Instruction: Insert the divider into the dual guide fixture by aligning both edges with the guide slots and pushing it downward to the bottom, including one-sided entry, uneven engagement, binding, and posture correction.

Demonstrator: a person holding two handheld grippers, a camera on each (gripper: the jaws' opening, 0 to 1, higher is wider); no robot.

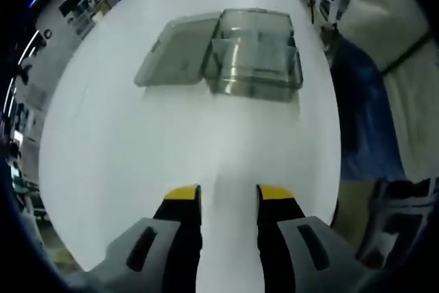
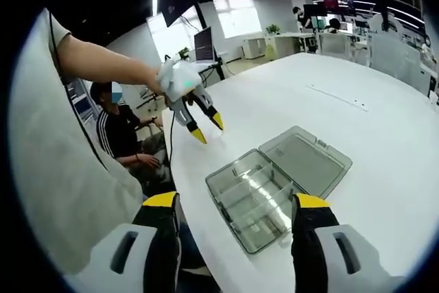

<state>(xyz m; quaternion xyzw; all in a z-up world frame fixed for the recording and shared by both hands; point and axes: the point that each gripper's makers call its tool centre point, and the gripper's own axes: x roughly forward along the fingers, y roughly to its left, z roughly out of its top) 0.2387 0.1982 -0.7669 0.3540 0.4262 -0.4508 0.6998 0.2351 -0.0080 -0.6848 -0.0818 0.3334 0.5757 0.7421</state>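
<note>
A clear grey plastic box (image 1: 257, 56) stands on the white table (image 1: 171, 142), its lid (image 1: 175, 49) lying open flat beside it. Thin clear partitions (image 2: 255, 190) split the box (image 2: 264, 200) into compartments; I cannot pick out a loose divider. My left gripper (image 1: 228, 193) is open over bare table, well short of the box, with nothing between its yellow tips. My right gripper (image 2: 236, 201) is open too, its jaws framing the box from above the table edge. In the right gripper view the left gripper (image 2: 208, 128) hangs in a hand above the table, beyond the box, jaws apart.
The table's edge (image 1: 333, 135) runs close to the box on the right, with blue cloth (image 1: 363, 101) beyond it. A person (image 2: 127, 135) sits by the table's far corner. Desks and monitors (image 2: 206, 42) stand in the background. The open lid (image 2: 305, 162) lies toward the table's middle.
</note>
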